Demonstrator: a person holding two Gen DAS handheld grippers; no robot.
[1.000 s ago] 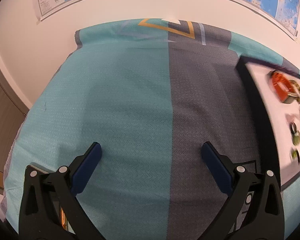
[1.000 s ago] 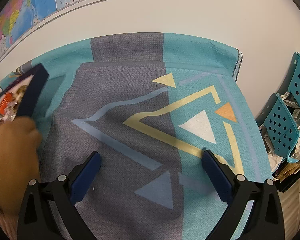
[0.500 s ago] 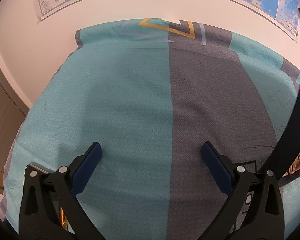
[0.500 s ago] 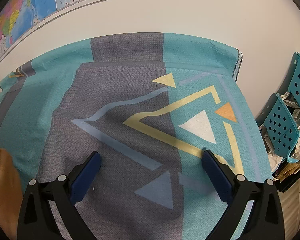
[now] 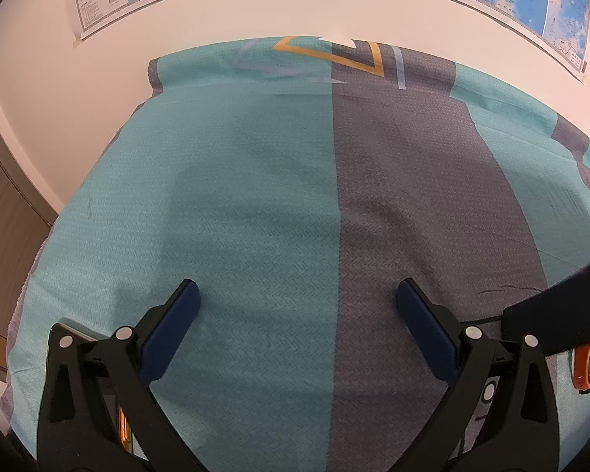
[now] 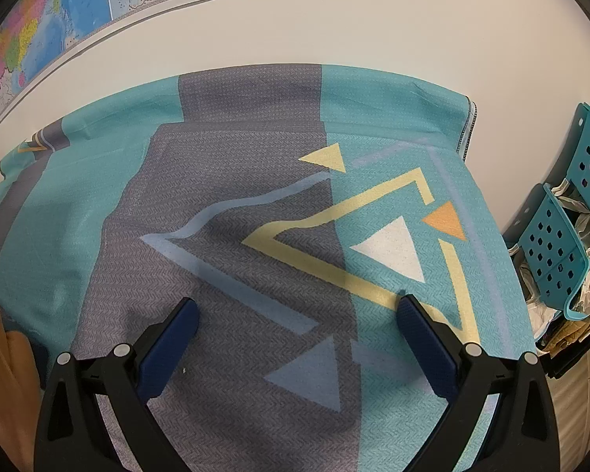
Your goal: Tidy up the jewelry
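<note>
Teal-and-grey woven cloth (image 5: 279, 212) covers the counter in the left wrist view, under the released, empty left claw (image 5: 295, 306). At the right edge, a dark flat board (image 5: 562, 314) cuts in; below it pokes an orange strap-like band (image 5: 588, 369), mostly cropped, probably jewelry.

Right wrist view: the right claw (image 6: 295, 326) is spread wide, empty, above triangle-patterned cloth. A bare hand (image 6: 0, 362) shows at left. Risk: the board could tip and scatter pieces; its contents are hidden.
</note>
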